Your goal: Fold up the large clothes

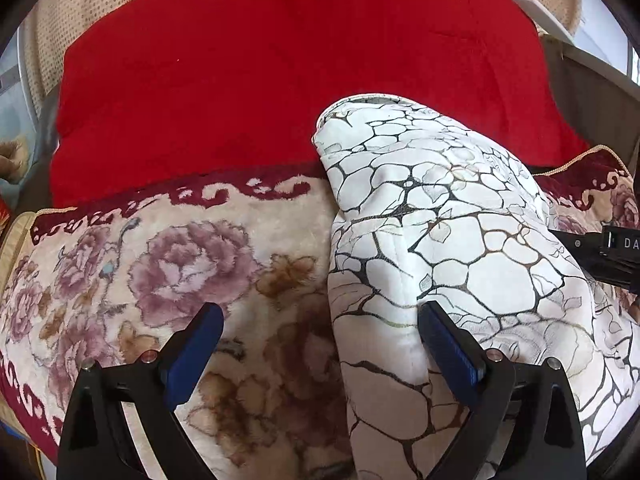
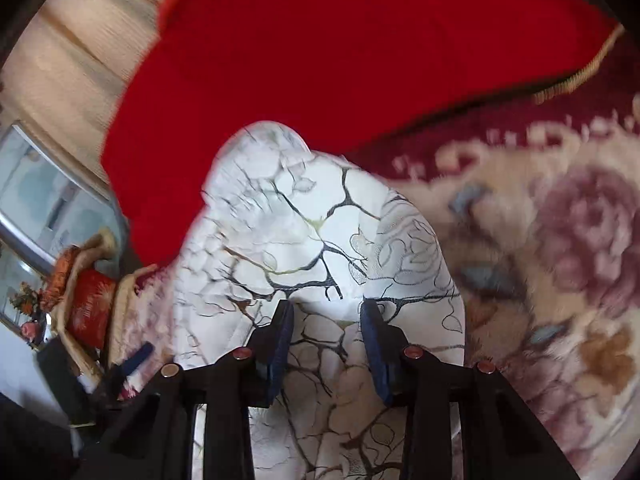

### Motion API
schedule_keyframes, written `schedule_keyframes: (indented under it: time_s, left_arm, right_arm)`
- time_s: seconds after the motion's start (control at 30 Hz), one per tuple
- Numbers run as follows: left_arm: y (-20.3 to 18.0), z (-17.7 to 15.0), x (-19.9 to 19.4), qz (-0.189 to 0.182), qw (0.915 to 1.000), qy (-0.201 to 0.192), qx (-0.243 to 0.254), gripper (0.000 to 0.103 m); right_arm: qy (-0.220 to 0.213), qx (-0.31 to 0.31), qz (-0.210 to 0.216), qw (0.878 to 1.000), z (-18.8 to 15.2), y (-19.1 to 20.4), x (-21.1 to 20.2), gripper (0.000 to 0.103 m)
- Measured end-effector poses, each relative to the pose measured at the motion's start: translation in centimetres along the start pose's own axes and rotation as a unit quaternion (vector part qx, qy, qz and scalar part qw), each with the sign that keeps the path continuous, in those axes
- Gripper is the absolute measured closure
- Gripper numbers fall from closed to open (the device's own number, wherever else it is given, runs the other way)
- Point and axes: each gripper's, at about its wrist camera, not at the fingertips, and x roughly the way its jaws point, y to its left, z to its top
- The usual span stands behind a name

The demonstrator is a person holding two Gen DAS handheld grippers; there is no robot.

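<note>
A white garment (image 1: 440, 216) with a black crackle print lies bunched in a long mound on a floral blanket (image 1: 168, 264). My left gripper (image 1: 320, 312) stands wide open at the garment's left edge. Its right pad (image 1: 448, 344) rests against the cloth and its left pad (image 1: 196, 344) hangs over the blanket. In the right wrist view the same garment (image 2: 312, 216) rises as a fold between the blue pads (image 2: 280, 344) of my right gripper (image 2: 327, 306), which is shut on it. That view is blurred by motion.
A red cloth (image 1: 280, 72) covers the back behind the blanket. The right gripper's black body (image 1: 612, 252) shows at the right edge of the left wrist view. Orange-red cushions (image 2: 88, 300) and a window (image 2: 44, 196) sit at the left.
</note>
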Motion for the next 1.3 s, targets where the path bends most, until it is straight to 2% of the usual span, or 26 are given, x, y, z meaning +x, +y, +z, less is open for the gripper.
schedule_keyframes:
  time_s: [0.17,0.27,0.37,0.57,0.63,0.7,0.77,0.8,0.9,1.03,1.1,1.23,1.3]
  left_arm:
    - [1.0,-0.1,-1.0,-0.013,0.9998,0.003,-0.016,0.005]
    - [2.2,-0.4,-2.6,-0.03,0.9991,-0.002,-0.03,0.005]
    - [3.1,-0.8,-4.5,-0.03,0.9989,-0.019,-0.031,0.005]
    - [3.1,-2.7,-6.2,-0.047,0.9984,-0.032,-0.004,0.005]
    - [2.0,-3.4,-5.9,-0.048,0.9981,-0.028,0.025,0.005]
    - [0.7,-4.1,-5.1,-0.029,0.9974,-0.023,0.062,0.004]
    - [-0.1,-4.8,-4.5,-0.021,0.9963,-0.022,0.081,0.002]
    - [0.1,-4.8,-4.3,-0.019,0.9964,-0.022,0.079,0.0]
    - [0.4,-4.8,-3.8,-0.025,0.9964,-0.019,0.079,0.0]
    - [-0.3,-5.1,-3.6,-0.002,0.9959,-0.021,0.088,0.0]
    - [-0.2,-5.0,-3.9,-0.005,0.9954,-0.027,0.091,0.0]
    - [0.8,-4.8,-4.7,-0.022,0.9966,-0.033,0.073,0.0]
    - [1.0,-4.5,-5.5,-0.004,0.996,-0.046,0.076,0.0]
  right_arm:
    - [-0.037,-0.025,0.001,0.999,-0.4,1.0,-2.8,0.064]
    - [-0.059,-0.037,0.021,0.997,-1.4,1.2,-5.3,0.063]
    - [-0.075,-0.074,0.056,0.993,-3.0,2.2,-8.1,0.063]
    - [-0.072,-0.15,0.107,0.98,-8.2,5.3,-10.7,0.063]
    - [-0.061,-0.171,0.116,0.976,-9.7,6.0,-10.8,0.063]
    - [-0.044,-0.178,0.097,0.978,-11.0,5.9,-9.9,0.065]
    - [-0.003,-0.175,0.025,0.984,-11.6,5.2,-7.3,0.068]
    - [0.017,-0.163,0.003,0.986,-11.8,4.4,-5.8,0.068]
    - [0.027,-0.127,0.006,0.992,-11.5,3.5,-5.1,0.073]
    - [0.02,-0.144,-0.038,0.989,-12.0,4.7,-4.0,0.074]
    - [0.01,-0.164,-0.052,0.985,-12.4,5.6,-4.2,0.074]
    - [0.009,-0.139,-0.025,0.99,-11.8,5.4,-5.3,0.071]
    - [0.004,-0.142,-0.01,0.99,-11.3,5.7,-6.4,0.071]
